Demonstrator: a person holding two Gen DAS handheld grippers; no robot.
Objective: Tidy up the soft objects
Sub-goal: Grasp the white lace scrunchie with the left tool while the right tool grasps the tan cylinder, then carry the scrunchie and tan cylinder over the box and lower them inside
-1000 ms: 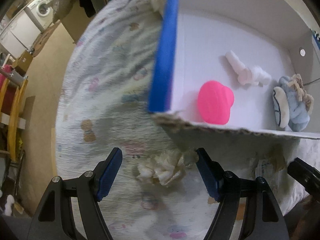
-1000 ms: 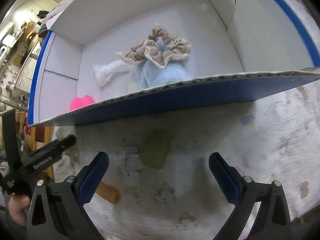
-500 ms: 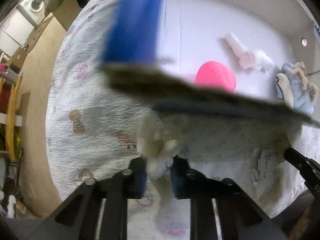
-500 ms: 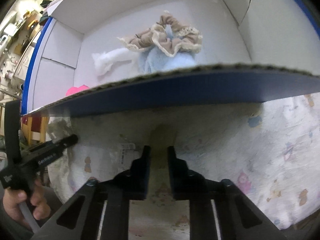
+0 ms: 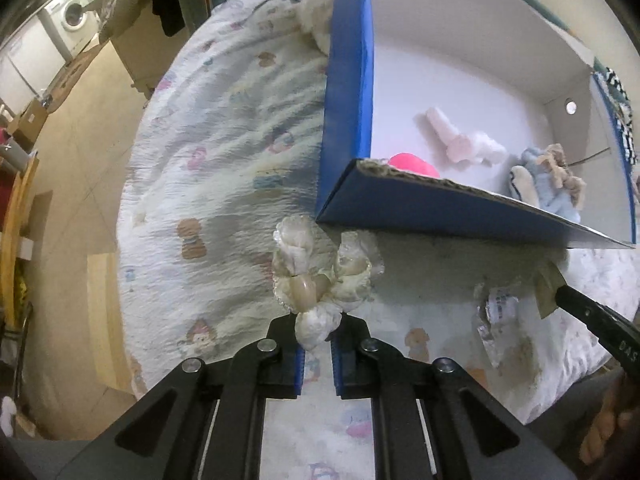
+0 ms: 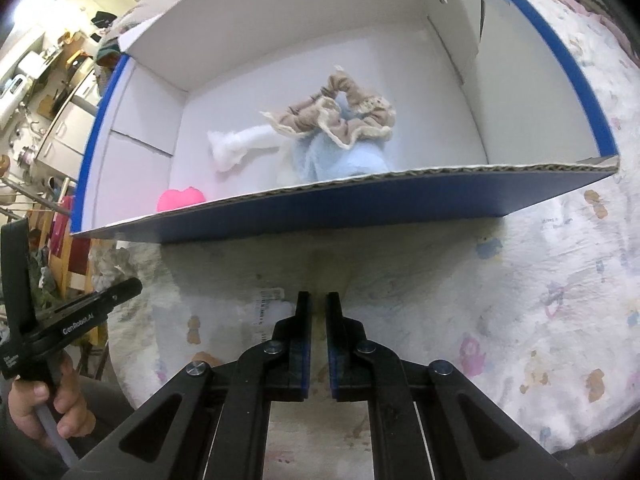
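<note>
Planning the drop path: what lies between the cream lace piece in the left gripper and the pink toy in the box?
The box's blue near wall, its torn cardboard edge on top, stands between the cream lace piece and the pink toy, as the left wrist view shows.

The box's front wall (image 6: 360, 196) hid most of the pink toy (image 6: 180, 199) and the bottom of the blue plush (image 6: 340, 160). Couldn't tell what the right gripper (image 6: 318, 304) was pinching, if anything. Background clutter was too blurry.

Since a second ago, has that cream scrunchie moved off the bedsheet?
Yes. The cream scrunchie is pinched in the left gripper and lifted toward the blue box corner.
</note>
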